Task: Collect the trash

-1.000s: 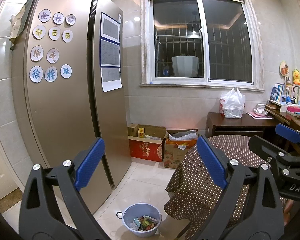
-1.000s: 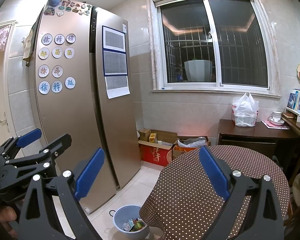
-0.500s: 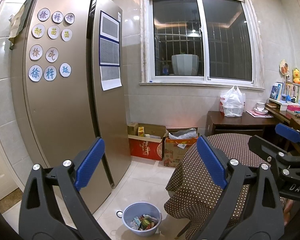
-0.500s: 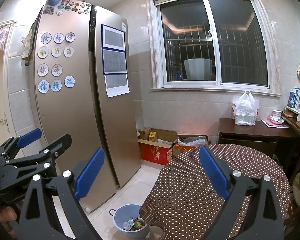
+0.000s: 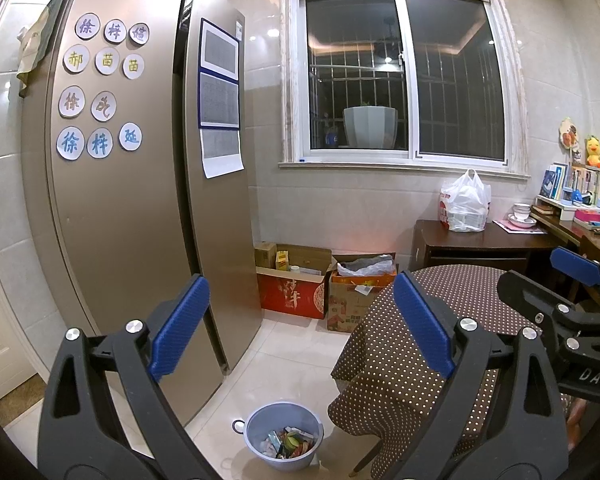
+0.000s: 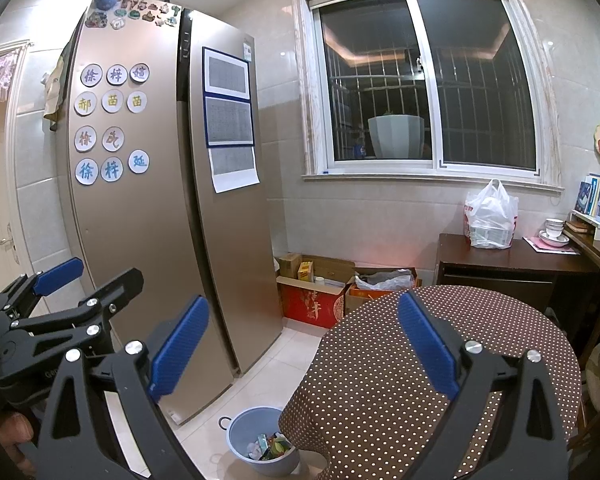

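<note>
I hold left gripper (image 5: 300, 340) and right gripper (image 6: 304, 344) spread, empty. Bin (image 5: 284, 436) on floor, near left: light plastic, wrappers inside; pinch rim.

I count two grippers, my left gripper (image 5: 300, 328) and my right gripper (image 6: 304, 344), both gaping wide with nothing between the pads. One blue bin (image 5: 284, 436) at the bottom centre, wrappers inside, too jumbled to count. One dotted table (image 6: 440, 360) at lower right. Ten round character discs (image 5: 100, 92) on one fridge (image 5: 148, 208), upper left. One white bag (image 5: 465, 204) at right.
</note>
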A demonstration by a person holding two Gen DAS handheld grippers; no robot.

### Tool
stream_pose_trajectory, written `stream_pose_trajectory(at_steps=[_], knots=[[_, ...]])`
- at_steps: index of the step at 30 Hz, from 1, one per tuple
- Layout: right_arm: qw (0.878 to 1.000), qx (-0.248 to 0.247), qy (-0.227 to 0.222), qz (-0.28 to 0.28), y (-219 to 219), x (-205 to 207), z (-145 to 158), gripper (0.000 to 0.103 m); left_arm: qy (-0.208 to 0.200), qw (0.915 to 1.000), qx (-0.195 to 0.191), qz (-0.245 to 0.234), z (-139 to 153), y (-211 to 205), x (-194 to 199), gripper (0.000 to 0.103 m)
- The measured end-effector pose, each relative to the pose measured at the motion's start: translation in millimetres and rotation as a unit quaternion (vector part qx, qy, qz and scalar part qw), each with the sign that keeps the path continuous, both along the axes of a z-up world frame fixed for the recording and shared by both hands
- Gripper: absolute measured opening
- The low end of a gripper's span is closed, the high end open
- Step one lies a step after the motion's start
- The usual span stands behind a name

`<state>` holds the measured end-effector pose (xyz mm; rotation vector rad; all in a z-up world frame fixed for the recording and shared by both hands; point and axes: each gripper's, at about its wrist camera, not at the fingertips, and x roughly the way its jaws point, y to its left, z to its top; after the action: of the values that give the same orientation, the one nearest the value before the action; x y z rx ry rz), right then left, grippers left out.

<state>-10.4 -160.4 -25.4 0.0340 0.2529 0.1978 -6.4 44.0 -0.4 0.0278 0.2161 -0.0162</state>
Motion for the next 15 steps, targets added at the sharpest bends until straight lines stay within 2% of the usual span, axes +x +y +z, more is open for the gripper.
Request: stream_pose_trajectory(at_steps=[15], knots=[[1.0, 0.001, 0.004, 0.001, -0.8, 1.7, 0.0, 0.094, 0.006, 1.0, 0.003, -0.001, -10.9, 3.4, 1.1, 0.092]])
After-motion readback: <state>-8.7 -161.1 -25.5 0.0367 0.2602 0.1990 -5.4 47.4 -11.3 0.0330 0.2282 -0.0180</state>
